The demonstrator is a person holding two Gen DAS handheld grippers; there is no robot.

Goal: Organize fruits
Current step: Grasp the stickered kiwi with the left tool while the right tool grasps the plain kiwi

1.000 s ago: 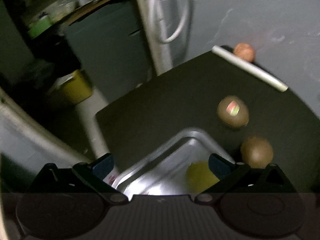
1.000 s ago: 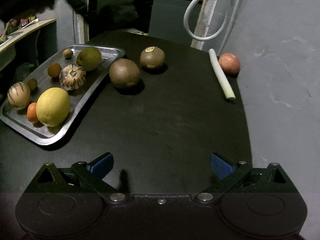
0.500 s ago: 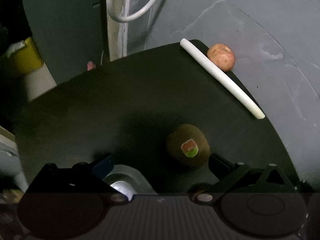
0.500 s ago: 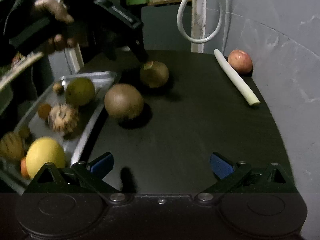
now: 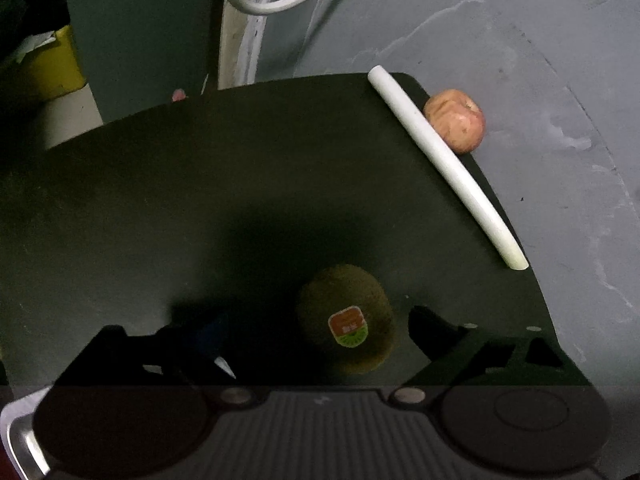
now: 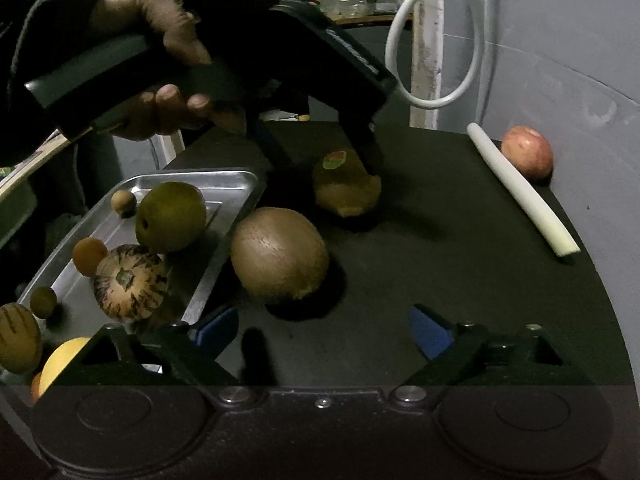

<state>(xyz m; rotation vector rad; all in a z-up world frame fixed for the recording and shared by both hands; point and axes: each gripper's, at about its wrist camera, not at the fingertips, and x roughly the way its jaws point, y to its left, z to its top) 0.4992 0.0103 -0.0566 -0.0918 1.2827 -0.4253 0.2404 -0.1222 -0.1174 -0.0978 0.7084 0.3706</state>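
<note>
Right wrist view: metal tray [image 6: 236, 178] at left of frame already holds most of the fruit — a green-brown round fruit [image 6: 171, 217], a striped melon-like fruit [image 6: 129, 282], a second striped one [image 6: 16, 338] at the lower-left edge, a yellow fruit [image 6: 64, 358] partly hidden behind the gripper body, and several small brown-orange ones.

Three fruits remain on the black table [image 6: 460, 280]: a large kiwi [image 6: 279, 255] just beside the tray's right rim, a stickered kiwi [image 6: 346, 188] at centre, and an apple [image 6: 527, 153] at upper right, tucked behind a white stalk [image 6: 522, 196] against the wall.

Left gripper [image 6: 320, 160], held in the left hand [image 6: 160, 80], is lowered over the stickered kiwi with a finger on either side. Left wrist view confirms: stickered kiwi [image 5: 347, 318] sits between spread fingers, nearer the right-hand one; contact not evident, jaws apart.

Right gripper [image 6: 324, 332] is at lower centre, jaws apart, nothing between them; the large kiwi lies just ahead.

Judgement: task well advanced. Pick of the stickered kiwi in hand; large kiwi and apple left. White stalk is likely not fruit.
</note>
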